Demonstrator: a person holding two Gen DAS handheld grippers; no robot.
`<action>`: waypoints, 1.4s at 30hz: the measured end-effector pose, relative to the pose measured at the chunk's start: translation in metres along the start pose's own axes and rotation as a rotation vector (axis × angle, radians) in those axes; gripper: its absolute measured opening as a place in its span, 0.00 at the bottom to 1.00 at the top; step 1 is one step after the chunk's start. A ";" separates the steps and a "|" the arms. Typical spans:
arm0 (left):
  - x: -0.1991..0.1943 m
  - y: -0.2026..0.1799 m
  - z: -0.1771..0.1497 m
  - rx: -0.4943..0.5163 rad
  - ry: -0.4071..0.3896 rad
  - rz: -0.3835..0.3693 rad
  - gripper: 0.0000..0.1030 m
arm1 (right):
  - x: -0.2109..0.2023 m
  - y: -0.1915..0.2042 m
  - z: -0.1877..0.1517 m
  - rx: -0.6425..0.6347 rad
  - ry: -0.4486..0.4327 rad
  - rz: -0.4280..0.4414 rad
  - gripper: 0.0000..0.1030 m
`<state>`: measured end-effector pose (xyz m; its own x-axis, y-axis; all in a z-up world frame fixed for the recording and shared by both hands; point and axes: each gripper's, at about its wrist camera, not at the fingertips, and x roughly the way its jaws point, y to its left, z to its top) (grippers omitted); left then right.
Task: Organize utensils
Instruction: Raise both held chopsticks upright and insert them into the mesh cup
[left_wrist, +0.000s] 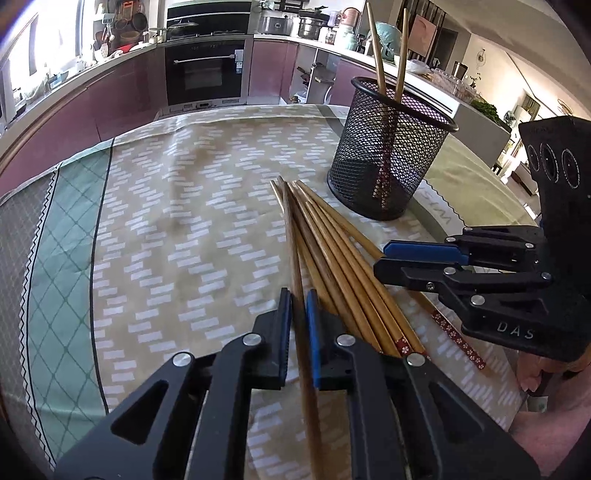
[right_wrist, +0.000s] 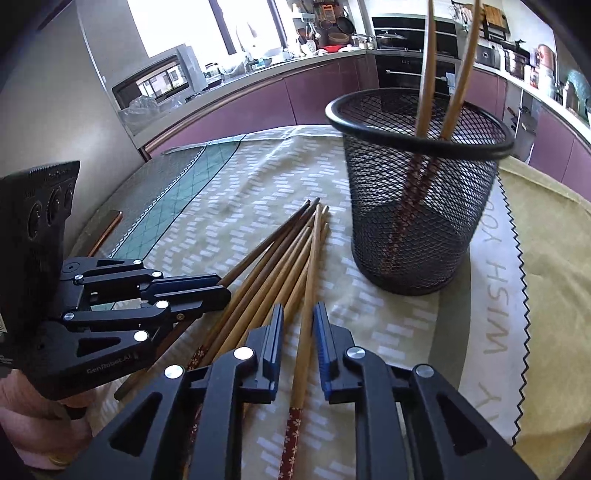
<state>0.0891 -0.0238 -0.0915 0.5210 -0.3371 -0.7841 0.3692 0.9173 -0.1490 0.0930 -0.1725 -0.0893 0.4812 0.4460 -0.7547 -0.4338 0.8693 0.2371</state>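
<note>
1. Cloth (left_wrist: 166, 221): beige with white dashes and a green lattice band (left_wrist: 66, 240) along its left side. It covers the counter as far as its far edge.
2. Left tool (left_wrist: 299, 310): jaws drawn in tight on one darker chopstick (left_wrist: 309, 406). The stick runs between the blue pads, its tip toward the far edge. The right wrist view shows the same clamp from the side. A hand (right_wrist: 37, 443) wearing a ring holds the grip below.
3. Bundle of chopsticks (left_wrist: 332, 251): bamboo, loose on the cloth. The tips fan toward the far edge and the red flowered ends point toward the near edge. It lies just right of the left tool and near the foot of the mesh holder.
4. Mesh holder (left_wrist: 388, 155): black wire, round and upright, toward the far right of the counter. Two chopsticks (left_wrist: 376, 48) stand in it, red ends down, leaning on the rim.
5. Right tool (right_wrist: 299, 332): jaws parted by a narrow gap. One pale chopstick (right_wrist: 301, 373) lies between the pads, and the left pad stands clear of it. Its flowered end points to the near edge.
6. Yellow-green mat (right_wrist: 554, 258): zigzag border, at the counter's right edge, beside a lettered band.
</note>
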 end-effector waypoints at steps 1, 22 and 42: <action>0.000 0.000 0.000 0.000 -0.001 -0.001 0.09 | 0.000 -0.001 -0.001 0.004 0.001 -0.001 0.15; -0.036 -0.001 0.017 -0.036 -0.106 -0.060 0.07 | -0.046 0.007 0.007 -0.030 -0.174 0.022 0.05; -0.100 -0.029 0.108 -0.054 -0.462 -0.209 0.07 | -0.147 -0.014 0.050 -0.055 -0.481 0.002 0.05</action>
<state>0.1098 -0.0400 0.0563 0.7308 -0.5619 -0.3875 0.4679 0.8258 -0.3148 0.0663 -0.2399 0.0486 0.7727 0.5066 -0.3825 -0.4684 0.8617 0.1951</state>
